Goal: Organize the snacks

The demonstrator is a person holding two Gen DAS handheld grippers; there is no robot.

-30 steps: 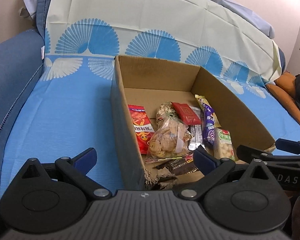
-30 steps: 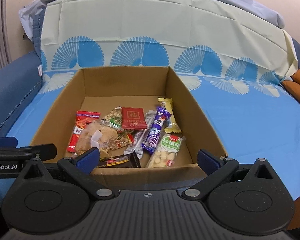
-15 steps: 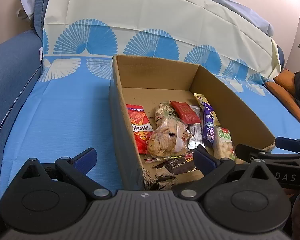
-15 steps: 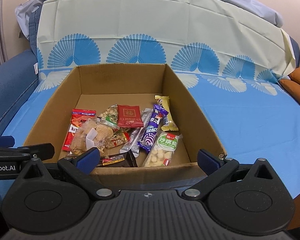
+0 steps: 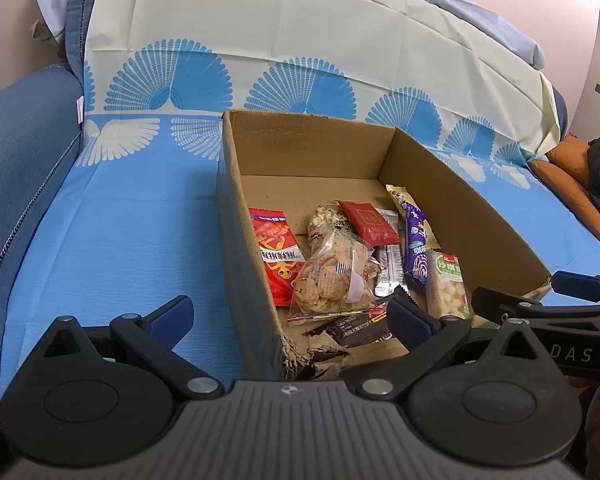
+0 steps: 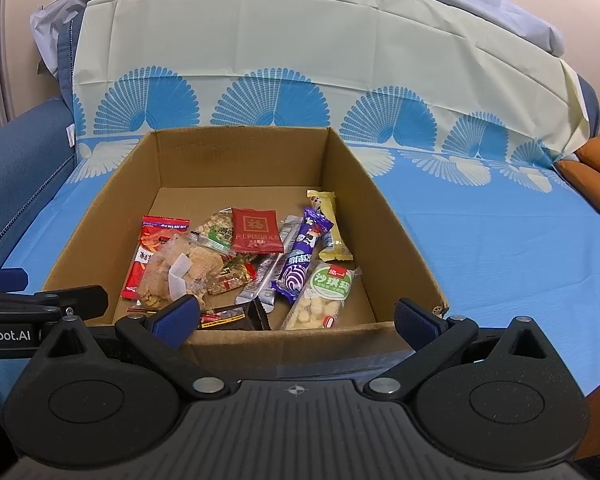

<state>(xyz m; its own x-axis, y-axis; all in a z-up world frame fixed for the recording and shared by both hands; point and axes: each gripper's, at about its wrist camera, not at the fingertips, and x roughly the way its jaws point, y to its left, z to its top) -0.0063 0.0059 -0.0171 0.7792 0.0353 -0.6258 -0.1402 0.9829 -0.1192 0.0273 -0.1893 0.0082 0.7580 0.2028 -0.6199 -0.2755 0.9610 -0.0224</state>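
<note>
**Snack box, both grippers empty at the near rim**

Left gripper [image 5: 288,316] hung spread wide and empty at the box's 7 o'clock corner. Inside the cardboard box [image 6: 396,220], left to right: red chip packet [image 6: 148,256] at 9 o'clock, clear cookie bag [image 6: 176,276] (crumbly, so I'd pinch its sealed edge), purple bar [image 6: 300,260], green-label puffs [image 6: 324,296] at 4 o'clock. All looked light, crinkly and slippery. Right gripper [image 6: 296,318] was likewise splayed, holding nothing.
</note>
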